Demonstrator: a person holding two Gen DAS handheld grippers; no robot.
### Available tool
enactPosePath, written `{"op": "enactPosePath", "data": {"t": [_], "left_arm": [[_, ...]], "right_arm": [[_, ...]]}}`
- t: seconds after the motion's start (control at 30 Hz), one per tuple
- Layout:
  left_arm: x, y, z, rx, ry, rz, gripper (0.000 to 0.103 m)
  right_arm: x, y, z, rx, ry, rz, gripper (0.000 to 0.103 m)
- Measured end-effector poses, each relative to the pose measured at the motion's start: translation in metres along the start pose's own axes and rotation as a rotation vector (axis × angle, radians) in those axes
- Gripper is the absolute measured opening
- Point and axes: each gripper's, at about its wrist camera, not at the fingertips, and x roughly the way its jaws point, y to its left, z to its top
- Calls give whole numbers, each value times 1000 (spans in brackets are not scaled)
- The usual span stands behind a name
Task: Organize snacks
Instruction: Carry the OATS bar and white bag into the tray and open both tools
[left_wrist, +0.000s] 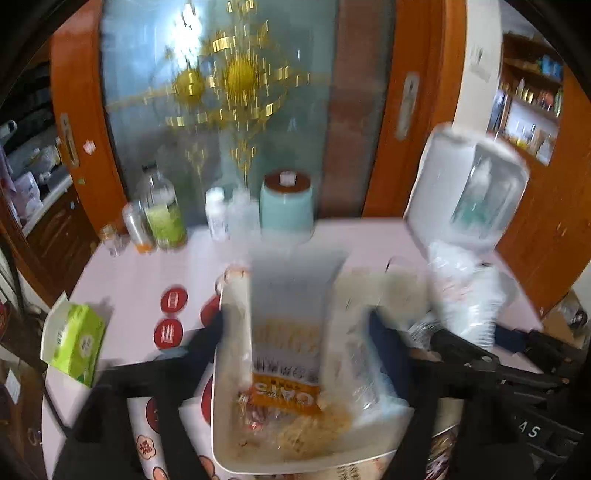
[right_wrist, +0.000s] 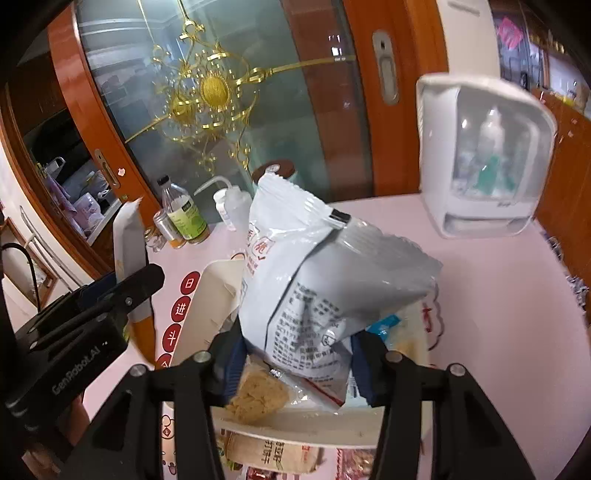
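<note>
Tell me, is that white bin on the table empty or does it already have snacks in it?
Not empty. The white bin holds an orange-labelled packet standing up, with loose wrapped snacks around its base.

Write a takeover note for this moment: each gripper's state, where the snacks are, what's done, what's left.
Left gripper: open, the orange-and-white packet standing between its fingers in the white bin.
Right gripper: jaws apart around the large white snack bag; grip unclear.
Done: small wrapped snacks and the packet are in the bin.
Left: settle the white bag, then collect the packets lying on the table in front of the bin.
</note>
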Motion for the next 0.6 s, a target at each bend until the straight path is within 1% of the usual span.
{"op": "enactPosePath", "data": {"t": [0.03, 0.07, 0.1, 0.13, 0.3, 0.37, 0.47, 0.6], "left_arm": [[9, 2, -3, 1, 26, 12, 87], [16, 5, -7, -3, 53, -3, 87], [21, 8, -10, -11, 71, -18, 87], [24, 12, -14, -27, 82, -29, 87], [23, 30, -25, -107, 71, -42, 87], [18, 34, -29, -129, 43, -39, 87], [5, 37, -33, -138, -9, -26, 87], [-10, 36, -36, -135, -36, -12, 87]], "right_arm": [[6, -1, -3, -3, 11, -27, 67], [10, -2, -6, -13, 14, -48, 70], [13, -3, -10, -27, 12, -55, 78], [14, -2, -12, -31, 13, -57, 82], [12, -2, -25, -34, 28, -59, 83], [12, -4, -26, -27, 32, -56, 83], [9, -3, -31, -25, 34, -61, 83], [1, 0, -37, -23, 30, -57, 83]]}}
